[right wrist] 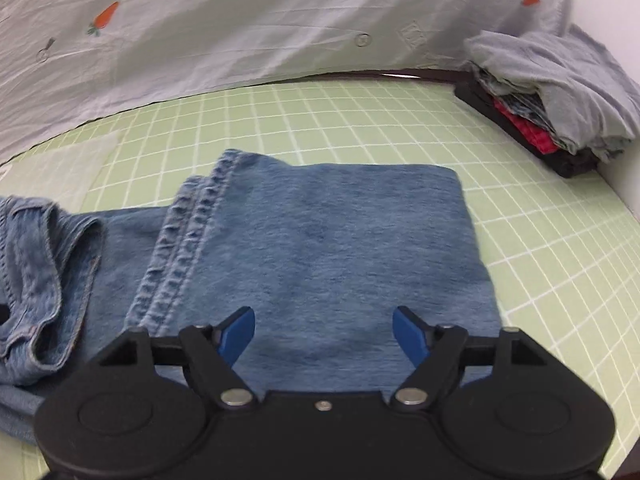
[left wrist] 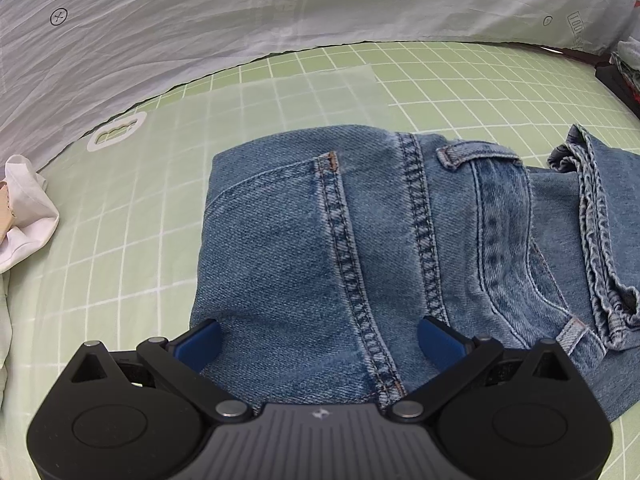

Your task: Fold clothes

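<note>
left gripper point(left wrist: 318, 344) jaws spread | right gripper point(right wrist: 324, 338) likewise | jeans point(left wrist: 340, 248) beneath both (ungripped)

Both wrist cameras sit low and close above the jeans point(left wrist: 320, 240), looking forward over spread fingers toward the white sheet point(right wrist: 240, 20). Both share the denim and green grid mat point(left wrist: 280, 80); the right view catches folded clothes point(right wrist: 552, 92) upper right.

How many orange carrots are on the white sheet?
2 in the right wrist view. One carrot is at the upper left of the white sheet; the other carrot is at the upper right. More may be hidden out of view.
</note>
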A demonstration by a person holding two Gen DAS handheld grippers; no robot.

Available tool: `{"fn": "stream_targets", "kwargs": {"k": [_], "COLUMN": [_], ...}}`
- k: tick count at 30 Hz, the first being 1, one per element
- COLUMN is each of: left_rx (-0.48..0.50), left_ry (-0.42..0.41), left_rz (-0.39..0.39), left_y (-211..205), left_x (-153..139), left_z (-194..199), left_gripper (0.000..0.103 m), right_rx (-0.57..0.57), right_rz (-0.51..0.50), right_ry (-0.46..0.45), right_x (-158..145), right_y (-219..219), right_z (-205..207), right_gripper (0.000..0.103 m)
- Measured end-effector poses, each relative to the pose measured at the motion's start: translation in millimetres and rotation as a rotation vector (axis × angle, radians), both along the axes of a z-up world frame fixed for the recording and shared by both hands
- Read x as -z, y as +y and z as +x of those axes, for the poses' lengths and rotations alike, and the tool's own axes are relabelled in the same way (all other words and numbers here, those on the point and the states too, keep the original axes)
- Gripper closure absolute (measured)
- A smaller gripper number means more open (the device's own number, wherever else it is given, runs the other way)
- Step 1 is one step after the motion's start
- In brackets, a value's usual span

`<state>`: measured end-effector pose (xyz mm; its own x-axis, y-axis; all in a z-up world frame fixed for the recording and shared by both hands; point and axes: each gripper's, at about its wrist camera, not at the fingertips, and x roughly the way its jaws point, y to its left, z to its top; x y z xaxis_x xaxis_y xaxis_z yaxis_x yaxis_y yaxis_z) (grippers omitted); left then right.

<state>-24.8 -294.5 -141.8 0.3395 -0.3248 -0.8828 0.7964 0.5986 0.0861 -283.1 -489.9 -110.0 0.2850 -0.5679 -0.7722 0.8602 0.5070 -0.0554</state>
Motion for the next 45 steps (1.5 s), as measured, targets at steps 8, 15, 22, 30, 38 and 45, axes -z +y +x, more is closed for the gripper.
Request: {"fn": "stream_targets", "kwargs": {"k": [8,15,22,30,38,45], "left_rx": [-0.041,-0.078,-0.113,-0.121,-0.145,-0.142], "left_ry": [-0.011,-0.017,-0.038,-0.044,-0.010,-0.013], "left_rz": [0.019,0.025,0.045,0.052,0.032,0.011], "left_y": [0,-3,-8,-7,10,27], "left_x": [-2,-1,-1,-3,-13,-16], "left_z": [-6,-7,-11,-13,-9,-7], "left_gripper": [0.000,0.000,0.000,0.000,0.000,0.000], "right_rx": [0.241,0.221,0.122,0.157,0.054,-0.146], "right_rz": [0.088,0.152,0.141,0.162,0.135,0.134], "right_ry": [-0.101,-0.168,-0.206,-0.364,-0.528,-0.553], "right_x": [11,26,25,2,-53,-78], "right_y": [-57,-73,-71,-70,-47,-15], "right_z": [-72,-84,-82,-99,-73,-8], "right_gripper": [0.022,0.021,0.059,0.092,0.094,0.094]}}
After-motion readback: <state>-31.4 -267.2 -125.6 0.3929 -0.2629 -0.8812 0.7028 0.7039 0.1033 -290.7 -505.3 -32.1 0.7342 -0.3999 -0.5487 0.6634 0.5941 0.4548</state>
